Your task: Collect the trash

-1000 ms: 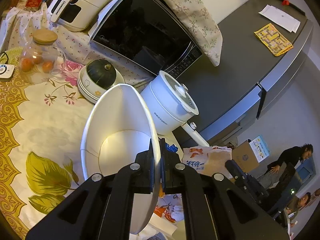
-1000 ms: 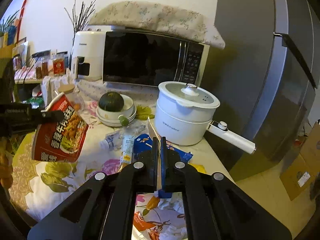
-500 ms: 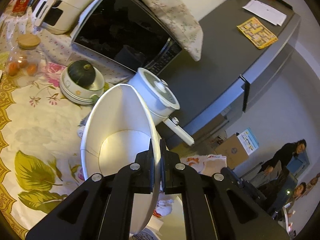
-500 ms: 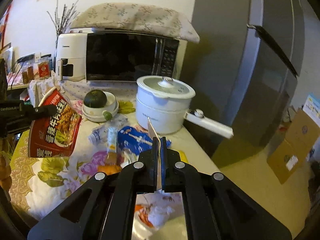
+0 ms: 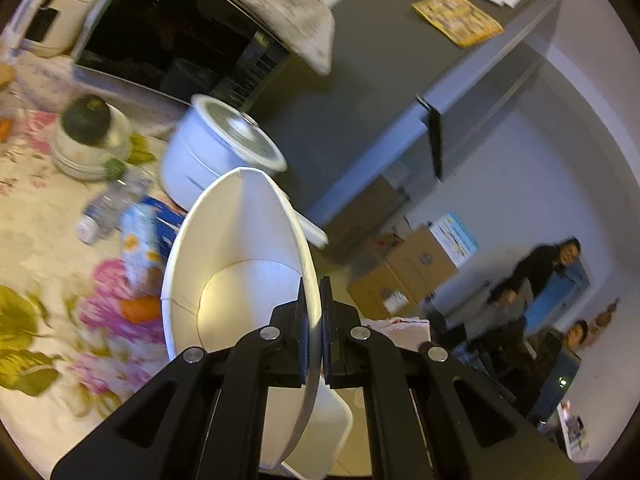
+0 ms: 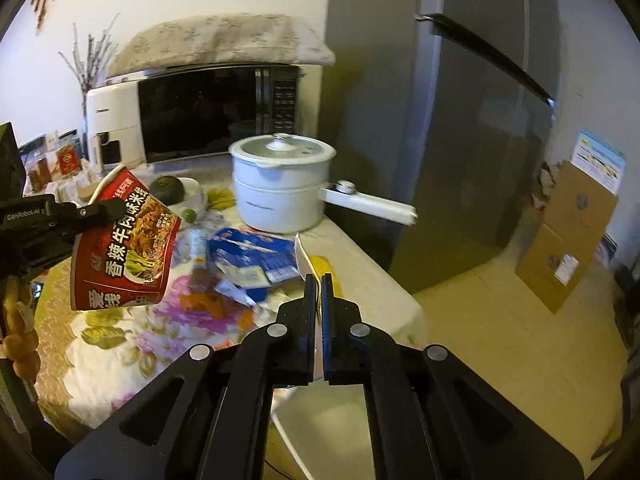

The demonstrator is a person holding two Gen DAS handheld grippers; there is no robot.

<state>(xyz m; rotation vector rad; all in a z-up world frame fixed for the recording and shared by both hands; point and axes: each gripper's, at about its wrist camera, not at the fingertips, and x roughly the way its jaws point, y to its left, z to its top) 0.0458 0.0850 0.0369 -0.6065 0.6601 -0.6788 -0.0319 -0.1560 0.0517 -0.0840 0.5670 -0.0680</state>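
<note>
While clamped shut, two tongs: left tongs (image 5: 314, 312) on one noodle cup (image 5: 240, 264), right tongs (image 6: 318, 304) on one thin white piece (image 6: 306, 258).

The pot (image 6: 282, 184) stands on the table (image 6: 372, 276), before the microwave (image 6: 218, 114) and left of the fridge (image 6: 460, 120). Wrappers (image 6: 252, 258) lie before the pot. Boxes (image 6: 568, 236) stand on the floor (image 6: 500, 340), right of the fridge.

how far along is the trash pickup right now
Nothing visibly binned yet. In hand: the left gripper is shut on the rim of the empty noodle cup; the right gripper pinches a thin white sheet. Left: the blue wrapper and crushed bottle on the table.
</note>
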